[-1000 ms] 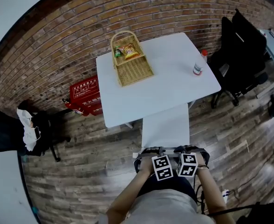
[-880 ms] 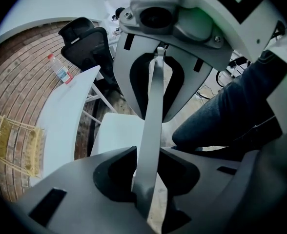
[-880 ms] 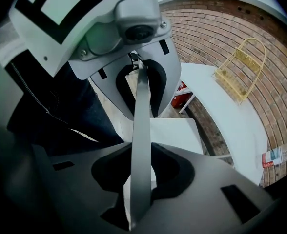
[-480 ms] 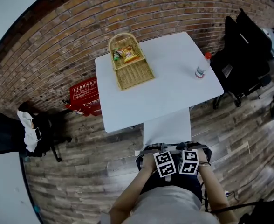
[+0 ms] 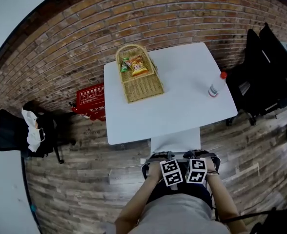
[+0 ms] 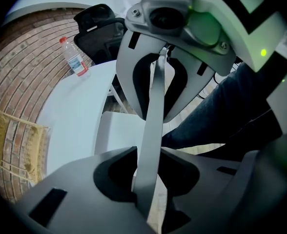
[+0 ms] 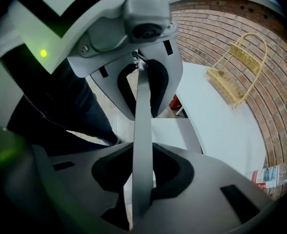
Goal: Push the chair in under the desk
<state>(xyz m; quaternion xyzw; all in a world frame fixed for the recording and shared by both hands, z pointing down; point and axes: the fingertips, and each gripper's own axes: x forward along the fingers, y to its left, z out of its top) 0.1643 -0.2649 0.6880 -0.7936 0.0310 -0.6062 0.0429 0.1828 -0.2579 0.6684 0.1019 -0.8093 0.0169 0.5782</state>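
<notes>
White desk (image 5: pixel 182 99), white chair (image 5: pixel 175 141), red-brown brick wall (image 5: pixel 80 38), tan basket (image 5: pixel 144 87).

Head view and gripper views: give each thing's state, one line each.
chair: seat partly under desk
left gripper: shut on chair back
right gripper: shut on chair back, jaws just closed further
basket: upright on desk, holding snack packets
bottle: upright, capped

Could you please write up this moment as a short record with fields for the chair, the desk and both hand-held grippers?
chair: white, seat partly under the desk
desk: white, by brick wall; carries wicker basket with snack packets, bottle
left hand-held gripper: shut on chair back
right hand-held gripper: shut on chair back, jaws just closed slightly further
task: chair not fully in
</notes>
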